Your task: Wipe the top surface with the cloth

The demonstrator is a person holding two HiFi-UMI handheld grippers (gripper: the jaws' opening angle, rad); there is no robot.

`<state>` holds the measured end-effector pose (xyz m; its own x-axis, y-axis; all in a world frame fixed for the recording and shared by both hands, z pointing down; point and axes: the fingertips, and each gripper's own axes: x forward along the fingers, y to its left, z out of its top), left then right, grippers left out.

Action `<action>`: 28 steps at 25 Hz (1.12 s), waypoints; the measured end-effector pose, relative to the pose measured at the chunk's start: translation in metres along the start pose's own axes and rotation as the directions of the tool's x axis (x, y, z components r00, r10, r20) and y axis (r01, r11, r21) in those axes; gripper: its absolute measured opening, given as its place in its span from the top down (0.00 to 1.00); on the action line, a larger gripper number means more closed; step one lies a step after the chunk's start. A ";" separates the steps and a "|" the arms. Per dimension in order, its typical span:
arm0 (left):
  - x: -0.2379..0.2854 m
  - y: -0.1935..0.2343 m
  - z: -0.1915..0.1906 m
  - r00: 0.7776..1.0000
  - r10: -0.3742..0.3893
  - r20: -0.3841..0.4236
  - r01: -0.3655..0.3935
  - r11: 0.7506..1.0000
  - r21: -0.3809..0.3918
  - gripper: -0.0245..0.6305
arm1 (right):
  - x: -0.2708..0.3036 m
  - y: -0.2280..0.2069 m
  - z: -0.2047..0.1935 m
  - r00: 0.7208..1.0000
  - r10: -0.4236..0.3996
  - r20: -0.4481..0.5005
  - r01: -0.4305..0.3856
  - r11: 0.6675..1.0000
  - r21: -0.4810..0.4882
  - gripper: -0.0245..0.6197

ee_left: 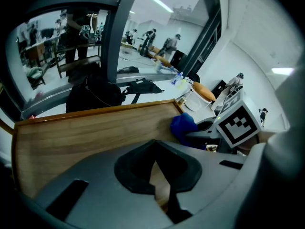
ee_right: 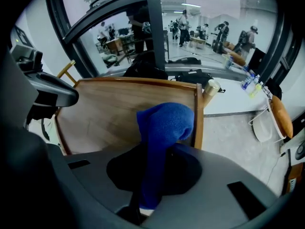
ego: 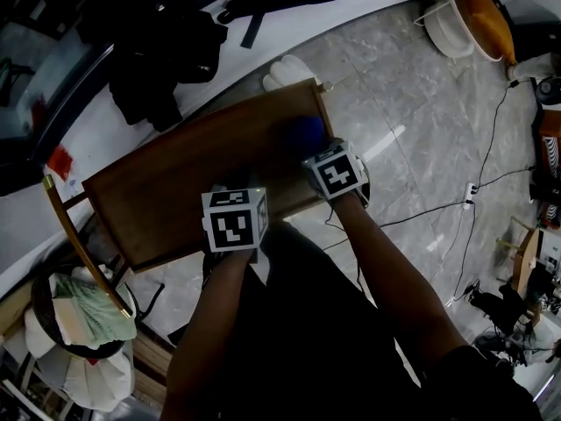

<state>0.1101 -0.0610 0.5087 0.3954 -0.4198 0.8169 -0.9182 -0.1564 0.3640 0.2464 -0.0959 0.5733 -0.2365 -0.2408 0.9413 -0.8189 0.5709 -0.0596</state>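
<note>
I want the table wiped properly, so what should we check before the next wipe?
1. Blue cloth clamped in the right gripper: ok.
2. Cloth lying over the wooden top, near its right edge: ok.
3. Bare wood to the cloth's left to sweep across: ok.
4. Nothing lying on the top in the cloth's way: ok.
5. Left gripper at the near edge, actually gripping the top: cannot tell.

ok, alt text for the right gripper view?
The right gripper is shut on a blue cloth, whose bunched end reaches out over a wooden top surface near its right edge. Dark bags and a large window lie beyond, with pale floor to the right.
</note>
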 end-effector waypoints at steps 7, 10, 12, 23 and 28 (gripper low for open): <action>-0.041 0.031 -0.008 0.999 0.028 0.019 -0.028 0.999 -0.019 0.95 | -0.013 -0.014 0.008 0.996 -0.085 0.024 0.086 0.996 -0.036 0.86; -0.082 0.062 -0.017 0.998 0.051 0.043 -0.050 0.998 -0.034 0.95 | -0.025 0.046 0.040 0.988 0.039 0.149 -0.032 0.998 -0.045 0.86; -0.111 0.093 -0.027 0.995 0.078 0.056 -0.074 0.996 -0.055 0.95 | -0.027 0.110 0.064 0.964 0.148 0.221 -0.145 0.989 -0.028 0.86; -0.270 0.264 -0.086 0.953 0.283 0.109 -0.263 0.950 -0.169 0.95 | 0.034 0.470 0.095 0.796 0.568 0.210 -0.575 0.817 -0.031 0.86; -0.294 0.302 -0.108 0.946 0.306 0.107 -0.285 0.942 -0.175 0.95 | 0.069 0.534 0.090 0.808 0.569 0.154 -0.566 0.822 -0.065 0.86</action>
<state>-0.2805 0.1116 0.4268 0.0901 -0.5404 0.8366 -0.9737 0.1286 0.1880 -0.2540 0.1216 0.5765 -0.7374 0.0098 0.6754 -0.5046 0.6568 -0.5604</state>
